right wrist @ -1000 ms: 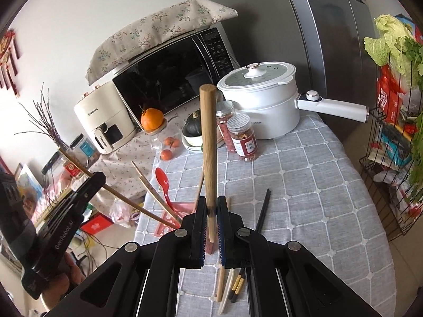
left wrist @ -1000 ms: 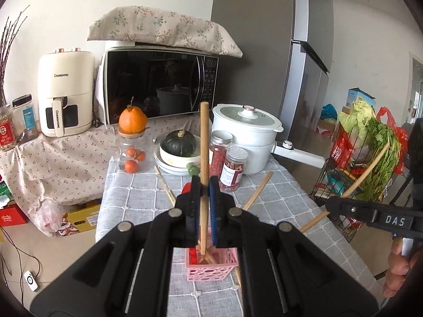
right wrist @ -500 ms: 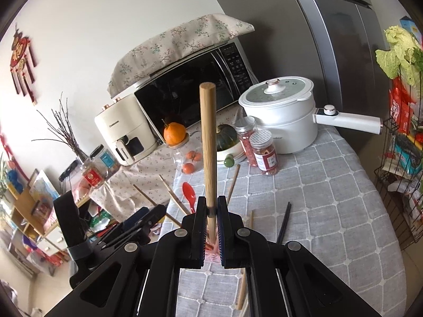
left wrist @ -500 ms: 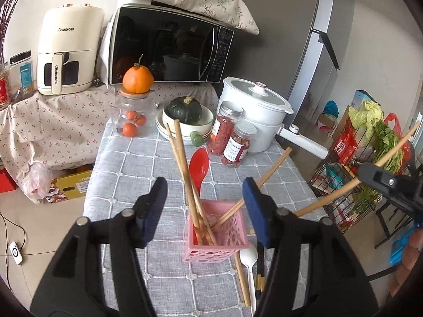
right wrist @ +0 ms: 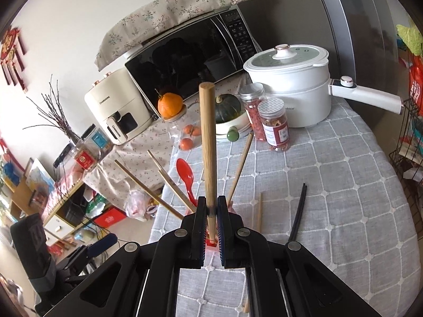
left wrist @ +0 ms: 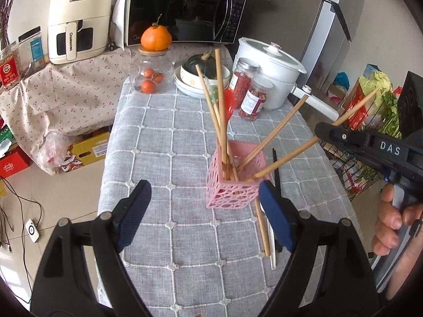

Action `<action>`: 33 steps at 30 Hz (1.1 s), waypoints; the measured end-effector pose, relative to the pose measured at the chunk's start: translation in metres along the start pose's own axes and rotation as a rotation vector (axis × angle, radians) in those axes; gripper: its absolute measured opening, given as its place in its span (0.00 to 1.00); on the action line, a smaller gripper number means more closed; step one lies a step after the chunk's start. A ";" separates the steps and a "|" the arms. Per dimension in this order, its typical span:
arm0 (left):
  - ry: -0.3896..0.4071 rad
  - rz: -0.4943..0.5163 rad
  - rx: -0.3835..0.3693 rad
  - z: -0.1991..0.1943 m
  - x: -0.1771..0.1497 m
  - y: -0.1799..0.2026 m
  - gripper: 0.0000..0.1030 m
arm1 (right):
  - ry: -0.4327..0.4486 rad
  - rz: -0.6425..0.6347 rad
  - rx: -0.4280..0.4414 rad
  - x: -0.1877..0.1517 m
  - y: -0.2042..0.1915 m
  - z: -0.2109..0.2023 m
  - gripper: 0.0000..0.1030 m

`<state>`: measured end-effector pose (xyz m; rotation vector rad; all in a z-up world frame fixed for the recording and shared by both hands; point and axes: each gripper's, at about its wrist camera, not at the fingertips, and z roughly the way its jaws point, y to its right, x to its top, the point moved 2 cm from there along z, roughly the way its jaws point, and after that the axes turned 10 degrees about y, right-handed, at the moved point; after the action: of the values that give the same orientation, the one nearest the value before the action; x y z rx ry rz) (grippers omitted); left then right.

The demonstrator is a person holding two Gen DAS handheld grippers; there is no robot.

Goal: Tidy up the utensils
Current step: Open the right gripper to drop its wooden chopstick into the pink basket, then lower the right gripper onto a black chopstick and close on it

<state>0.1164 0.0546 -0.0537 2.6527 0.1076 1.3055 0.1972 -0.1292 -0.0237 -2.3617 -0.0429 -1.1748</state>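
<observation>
— What did each tool have?

— My left gripper (left wrist: pixel 202 206) stood wide apart, blue ribbed pads bare, over the grey checked cloth (left wrist: pixel 164 142). My right gripper (right wrist: pixel 211 227) pinched a round wooden chopstick (right wrist: pixel 207 145), its lower tip inside the pink basket (left wrist: pixel 232 182).

— And the basket?

— Square, lattice-walled plastic, just beyond my left gripper. Slim wooden chopsticks (left wrist: pixel 220 111) and a glossy red spoon (right wrist: pixel 186 175) leaned out of it. A black pair (right wrist: pixel 298 211) lay flat on its right.

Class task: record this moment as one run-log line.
left tool: open, empty | right tool: shut on wooden chopstick | chopstick tip entering pink basket
</observation>
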 end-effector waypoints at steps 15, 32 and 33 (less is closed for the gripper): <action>-0.030 0.014 0.018 0.007 -0.011 0.007 0.97 | -0.018 0.038 -0.001 -0.001 0.010 0.010 0.54; -0.036 0.069 -0.025 0.011 -0.033 0.043 0.99 | 0.057 -0.100 -0.183 0.011 0.057 -0.056 0.92; -0.038 0.069 -0.027 0.012 -0.033 0.044 0.99 | 0.051 -0.115 -0.205 0.008 0.063 -0.057 0.95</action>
<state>0.1050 0.0056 -0.0777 2.6792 -0.0070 1.2673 0.1756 -0.2108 -0.0150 -2.5339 -0.0437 -1.3506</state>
